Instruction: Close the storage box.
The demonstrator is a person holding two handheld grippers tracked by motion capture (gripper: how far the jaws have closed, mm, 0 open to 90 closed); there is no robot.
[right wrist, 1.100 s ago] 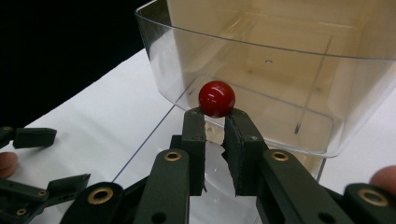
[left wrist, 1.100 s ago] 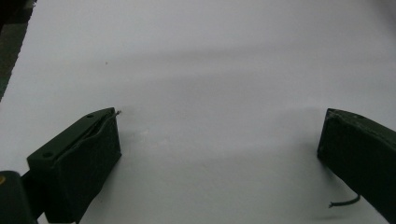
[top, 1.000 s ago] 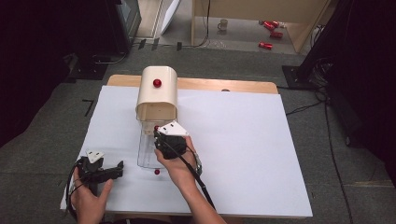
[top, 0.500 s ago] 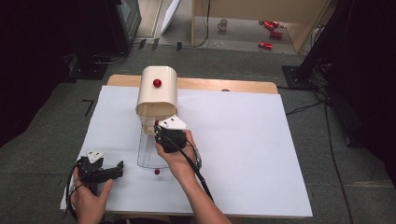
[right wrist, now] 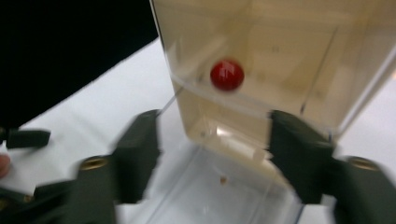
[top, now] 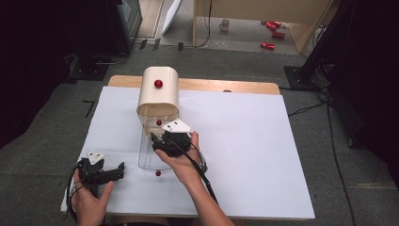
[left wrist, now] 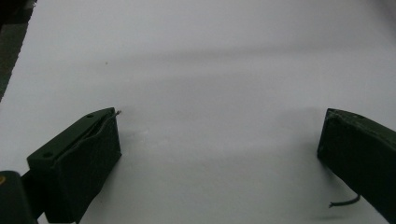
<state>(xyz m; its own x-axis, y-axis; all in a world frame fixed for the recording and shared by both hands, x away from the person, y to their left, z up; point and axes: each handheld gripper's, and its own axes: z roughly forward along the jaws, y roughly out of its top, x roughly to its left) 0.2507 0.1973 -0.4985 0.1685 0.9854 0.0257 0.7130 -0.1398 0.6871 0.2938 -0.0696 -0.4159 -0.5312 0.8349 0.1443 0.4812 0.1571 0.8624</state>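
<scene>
A cream box (top: 158, 96) with a rounded top and a red knob (top: 158, 84) stands at the back of the white table (top: 244, 141). A clear drawer (top: 147, 155) with a small red knob (top: 158, 173) at its near end lies pulled out in front of it. My right gripper (top: 160, 137) hovers open over the drawer, facing the box's mouth. Its own view shows the open jaws (right wrist: 217, 126) flanking the cream box (right wrist: 261, 56), with a red ball (right wrist: 227, 74) on a clear panel inside. My left gripper (top: 118, 170) rests open at the front left; its jaws (left wrist: 219, 121) hold nothing.
The white sheet (left wrist: 210, 60) covers most of the table, with wide free room on the right half. Beyond the table, on the floor, are a wooden unit with red cans (top: 268, 45) and a cup (top: 225, 24), plus dark stands at both sides.
My right gripper has crept slightly forward toward the box's mouth. The left gripper has stayed put.
</scene>
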